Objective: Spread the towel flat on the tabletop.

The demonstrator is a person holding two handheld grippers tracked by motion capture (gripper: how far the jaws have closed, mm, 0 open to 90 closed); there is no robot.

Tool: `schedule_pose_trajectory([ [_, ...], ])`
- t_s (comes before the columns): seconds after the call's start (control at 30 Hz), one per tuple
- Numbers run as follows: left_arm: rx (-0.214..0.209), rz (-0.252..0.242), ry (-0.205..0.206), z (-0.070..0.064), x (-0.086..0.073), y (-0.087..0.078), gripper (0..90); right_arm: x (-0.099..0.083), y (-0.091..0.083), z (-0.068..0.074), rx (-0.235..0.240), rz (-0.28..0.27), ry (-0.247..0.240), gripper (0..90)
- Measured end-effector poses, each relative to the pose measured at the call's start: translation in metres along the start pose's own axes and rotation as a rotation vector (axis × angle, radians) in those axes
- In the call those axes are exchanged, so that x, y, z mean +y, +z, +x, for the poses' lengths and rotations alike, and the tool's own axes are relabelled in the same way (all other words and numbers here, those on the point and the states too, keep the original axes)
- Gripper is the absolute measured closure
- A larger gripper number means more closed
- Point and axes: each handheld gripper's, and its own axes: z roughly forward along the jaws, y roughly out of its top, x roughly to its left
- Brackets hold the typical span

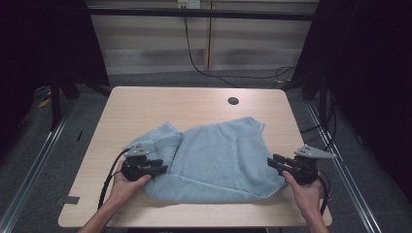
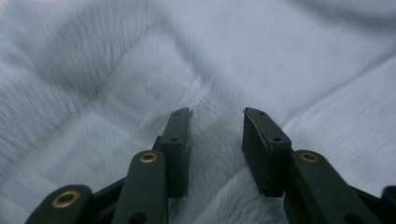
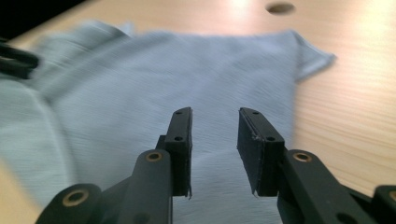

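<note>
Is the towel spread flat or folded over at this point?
Partly folded. The light blue towel has a layer doubled over its left part, and its left end is bunched by the left gripper.

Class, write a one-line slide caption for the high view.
Two hand-held tongs, left and right, open at opposite edges of a rumpled blue towel.

Light blue towel (image 1: 218, 155) lying on the desk (image 1: 145, 104)

It is lying rumpled and partly folded over itself, its left part bunching up, one corner pointing toward the far right.
</note>
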Motion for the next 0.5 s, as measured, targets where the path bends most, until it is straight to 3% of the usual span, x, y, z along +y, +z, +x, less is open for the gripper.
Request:
schedule_pose_trajectory([
  [0.1, -0.016, -0.009, -0.028, 0.005, -0.003, -0.004, 66.8, -0.006, 0.019, -0.017, -0.029, 0.061, 0.018, 59.2],
  [0.13, 0.01, -0.01, -0.022, 0.008, -0.006, -0.009, 66.8, -0.008, 0.024, -0.021, -0.039, 0.093, 0.012, 56.7],
  [0.27, 0.033, -0.015, -0.022, 0.01, -0.016, -0.022, 66.7, -0.017, 0.042, -0.025, -0.051, 0.175, 0.025, 53.0],
  [0.3, 0.037, -0.021, -0.028, 0.011, -0.019, -0.025, 66.6, -0.018, 0.044, -0.024, -0.046, 0.186, 0.031, 56.3],
  [0.33, 0.033, -0.022, -0.041, 0.012, -0.021, -0.028, 66.5, -0.019, 0.047, -0.023, -0.047, 0.196, 0.02, 65.3],
  [0.37, 0.033, -0.022, -0.041, 0.012, -0.021, -0.028, 66.2, -0.019, 0.047, -0.023, -0.047, 0.196, 0.02, 65.3],
  [0.4, 0.039, -0.025, -0.042, 0.012, -0.023, -0.03, 66.2, -0.018, 0.048, -0.02, -0.059, 0.198, 0.001, 75.8],
  [0.43, 0.041, -0.03, -0.048, 0.011, -0.025, -0.032, 65.3, -0.015, 0.047, -0.014, -0.062, 0.166, -0.031, 81.5],
  [0.5, 0.052, -0.03, -0.044, 0.01, -0.028, -0.036, 65.0, -0.009, 0.04, -0.004, -0.063, 0.107, -0.07, 82.1],
])
